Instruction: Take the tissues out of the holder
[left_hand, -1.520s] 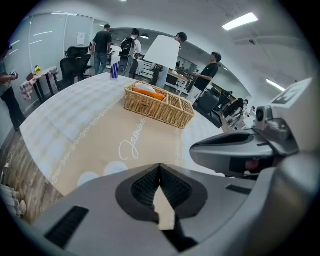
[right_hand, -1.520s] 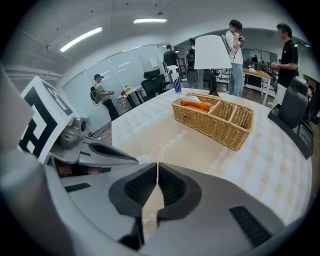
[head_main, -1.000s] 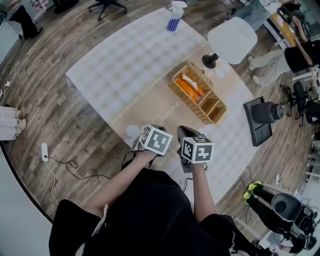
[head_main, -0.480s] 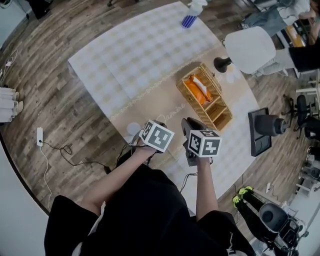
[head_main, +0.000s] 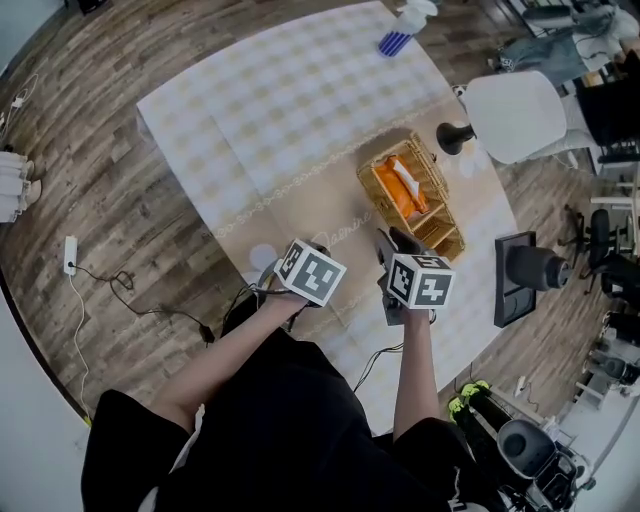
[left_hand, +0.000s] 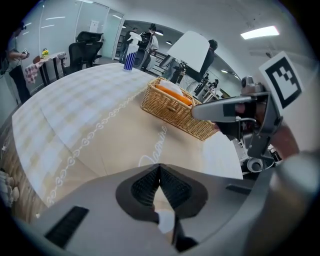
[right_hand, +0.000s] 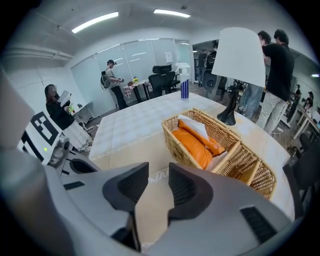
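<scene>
Wicker basket (head_main: 445, 238) is the holder, and it sits right of centre in the head view, on the beige strip of the counter (head_main: 260, 120). The orange tissue pack (head_main: 398, 195) is still inside it, lying in the bigger compartment at the upper end. A white tissue (right_hand: 194, 125) pokes up out of the top of the pack. The smaller compartments towards the lower right look bare as far as I can tell.

The right tongs (right_hand: 157, 182) have just been opening. Their two dark pads stand apart with only the tablecloth showing in the gap, so they're released and holding nothing. In the right gripper view the basket is up and to the right of the tips, near but not touching. From the head view they sit just below the basket's lower end.

The left tongs (left_hand: 159, 172) are clenched, tips pressed together with nothing pinched between them. They hover over the beige cloth to the left of the right ones, and the basket is further off, in the upper middle of the left gripper view.

Past the basket, towards the upper right of the head view, stands a lamp (head_main: 515, 112) with a white shade. A spray bottle (head_main: 398, 35) sits at the counter's far edge, top of the frame.
</scene>
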